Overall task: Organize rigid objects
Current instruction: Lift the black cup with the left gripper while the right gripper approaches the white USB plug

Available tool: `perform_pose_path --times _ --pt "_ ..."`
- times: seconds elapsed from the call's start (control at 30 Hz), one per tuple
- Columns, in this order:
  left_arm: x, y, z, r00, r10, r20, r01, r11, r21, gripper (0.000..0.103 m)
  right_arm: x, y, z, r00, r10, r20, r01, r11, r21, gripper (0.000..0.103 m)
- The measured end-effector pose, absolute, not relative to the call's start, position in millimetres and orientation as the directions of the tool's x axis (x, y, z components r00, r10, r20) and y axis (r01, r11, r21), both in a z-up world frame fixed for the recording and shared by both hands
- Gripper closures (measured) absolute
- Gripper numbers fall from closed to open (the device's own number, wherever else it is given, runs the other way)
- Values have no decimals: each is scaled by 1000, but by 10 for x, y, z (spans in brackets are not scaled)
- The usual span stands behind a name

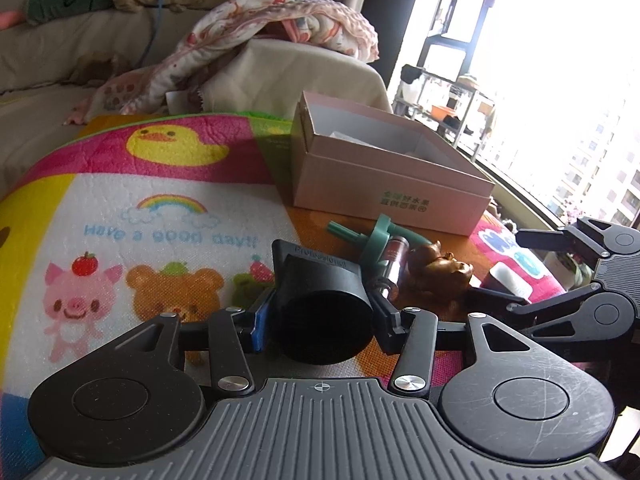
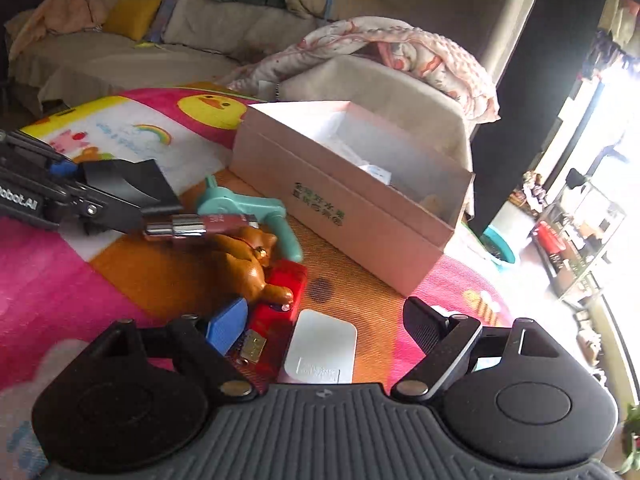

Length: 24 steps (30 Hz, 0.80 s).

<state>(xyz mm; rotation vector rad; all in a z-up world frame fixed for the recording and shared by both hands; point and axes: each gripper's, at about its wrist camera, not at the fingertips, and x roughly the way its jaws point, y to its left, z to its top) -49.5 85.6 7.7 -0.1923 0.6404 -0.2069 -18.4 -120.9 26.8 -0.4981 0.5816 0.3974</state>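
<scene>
Holding a black hair-dryer nozzle (image 1: 324,312) in my left claw (image 1: 320,320), pinched by both fingers at centre frame, I am partway through. The pink cardboard box (image 2: 360,216), upper middle, already has some pale items inside, though I cannot tell what. Left on the cartoon play mat (image 1: 168,200), low in the right view: a teal plastic gadget (image 2: 240,204), a lipstick tube (image 2: 200,226), a brown bear figurine (image 2: 248,260), a red block (image 2: 280,300) and a white case (image 2: 322,348). My right claw (image 2: 320,328) gapes wide and empty above that white case, angled toward the box.
</scene>
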Motion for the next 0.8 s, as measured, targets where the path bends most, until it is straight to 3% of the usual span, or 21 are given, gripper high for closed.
perform_pose_path --times 0.1,0.23,0.37,0.47,0.6,0.63,0.67,0.8 --pt "-493 842 75 782 -247 -572 135 963 -232 50 -152 -1332 301 758 211 -618 -465 838 -284 18" --pt "-493 838 75 782 -245 -573 134 964 -230 50 -195 -1401 395 719 313 -621 -504 849 -157 19" --pt "-488 829 69 781 -239 -577 133 966 -219 50 -217 -1262 415 711 359 -605 -538 832 -138 32" --pt "-490 826 68 782 -240 -576 133 966 -222 50 -171 -1125 355 710 355 -609 -554 815 -172 53" --pt "-490 828 67 782 -241 -575 133 965 -224 50 -155 -1042 339 688 373 -622 -581 797 -165 60" --pt "-490 828 68 782 -242 -575 133 965 -225 50 -185 -1045 349 681 385 -623 -593 790 -160 65" --pt "-490 828 68 782 -241 -575 133 965 -224 50 -242 -1058 367 668 409 -621 -616 773 -153 79" --pt "-491 828 69 782 -239 -576 132 966 -221 50 -458 -1123 413 623 456 -636 -683 713 -157 82"
